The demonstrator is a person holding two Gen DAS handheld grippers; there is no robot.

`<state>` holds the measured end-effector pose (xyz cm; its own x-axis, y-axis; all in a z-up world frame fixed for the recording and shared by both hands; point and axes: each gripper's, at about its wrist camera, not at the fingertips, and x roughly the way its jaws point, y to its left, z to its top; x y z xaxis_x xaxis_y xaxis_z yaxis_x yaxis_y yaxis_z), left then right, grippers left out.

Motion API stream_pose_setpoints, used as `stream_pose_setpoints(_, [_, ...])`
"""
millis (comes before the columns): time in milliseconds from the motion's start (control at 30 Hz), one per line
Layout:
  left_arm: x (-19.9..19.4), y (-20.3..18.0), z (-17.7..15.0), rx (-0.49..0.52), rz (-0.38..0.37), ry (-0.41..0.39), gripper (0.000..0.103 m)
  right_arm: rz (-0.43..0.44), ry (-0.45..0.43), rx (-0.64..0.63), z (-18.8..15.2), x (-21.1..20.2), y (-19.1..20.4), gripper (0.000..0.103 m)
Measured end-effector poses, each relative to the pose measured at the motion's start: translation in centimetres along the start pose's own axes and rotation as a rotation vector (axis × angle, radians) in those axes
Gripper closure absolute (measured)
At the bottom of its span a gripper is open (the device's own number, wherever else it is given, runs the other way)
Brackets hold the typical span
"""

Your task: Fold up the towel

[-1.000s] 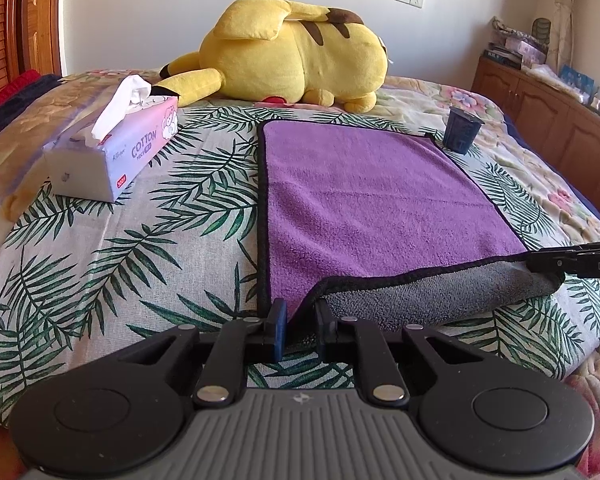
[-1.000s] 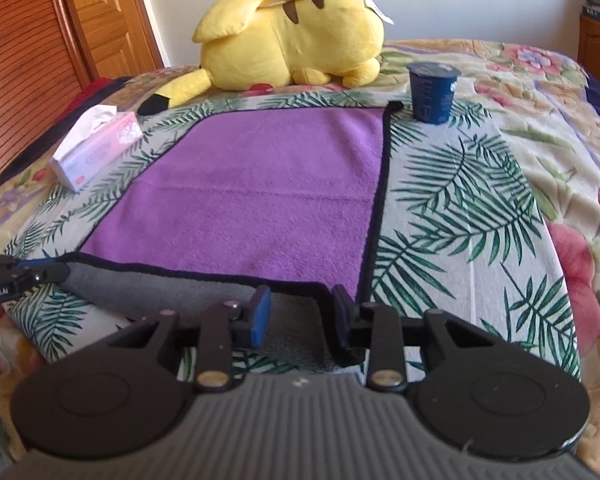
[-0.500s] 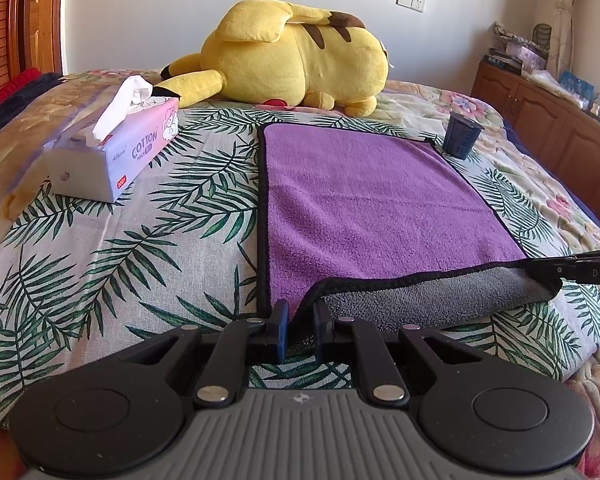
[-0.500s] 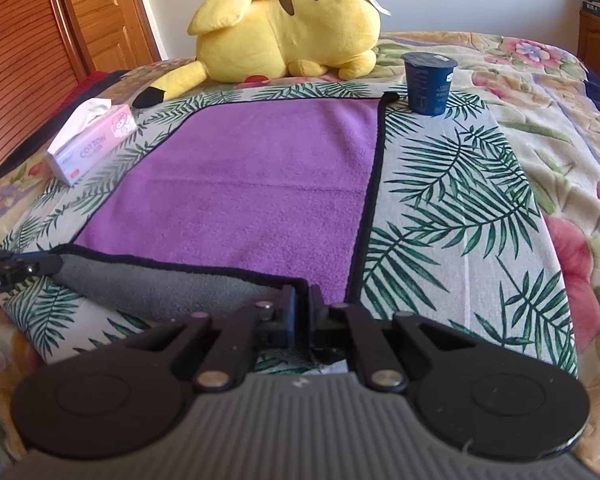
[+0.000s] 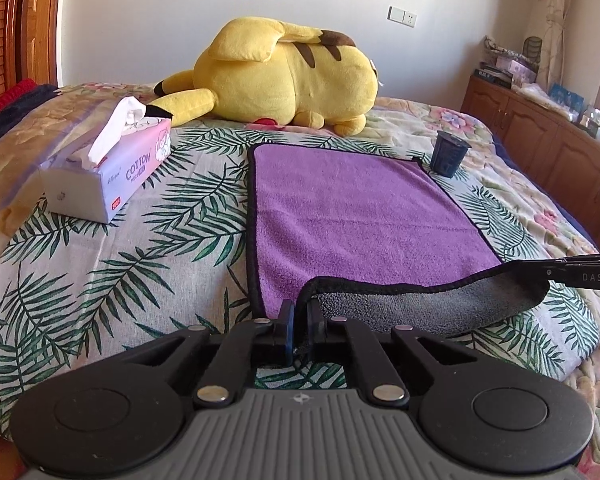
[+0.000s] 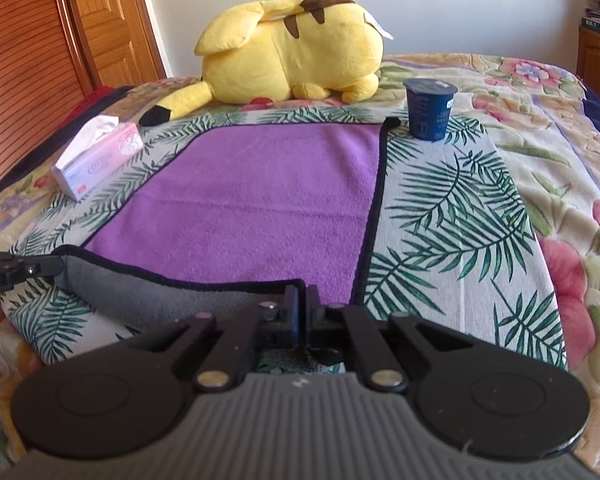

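Observation:
A purple towel (image 5: 352, 216) with a black hem and grey underside lies flat on the leaf-print bed cover; it also shows in the right wrist view (image 6: 260, 204). My left gripper (image 5: 300, 316) is shut on the towel's near left corner. My right gripper (image 6: 302, 304) is shut on the near right corner. The near edge is lifted off the bed and curled back, grey side (image 5: 428, 308) up, sagging between the two grippers. The right gripper's fingers show at the right edge of the left wrist view (image 5: 572, 274).
A yellow plush toy (image 5: 284, 76) lies beyond the towel's far edge. A pink tissue box (image 5: 108, 172) sits to the left. A dark blue cup (image 6: 430, 108) stands by the far right corner. Wooden cabinets (image 5: 548, 148) run along the right.
The right gripper has closed on the near right corner. Both grippers have lifted the near edge higher and moved it a little toward the far side.

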<state>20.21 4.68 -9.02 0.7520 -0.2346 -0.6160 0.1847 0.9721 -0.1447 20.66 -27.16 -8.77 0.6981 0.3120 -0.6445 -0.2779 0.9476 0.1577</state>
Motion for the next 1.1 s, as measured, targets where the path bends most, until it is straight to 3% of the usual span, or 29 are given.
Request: stream_pose_setpoints(1100, [0.4,0.2,3.6,0.022,-0.013,-0.067,0.103,0.052,-0.118,-0.016,2.1,-0.1,-0.6,0.099])
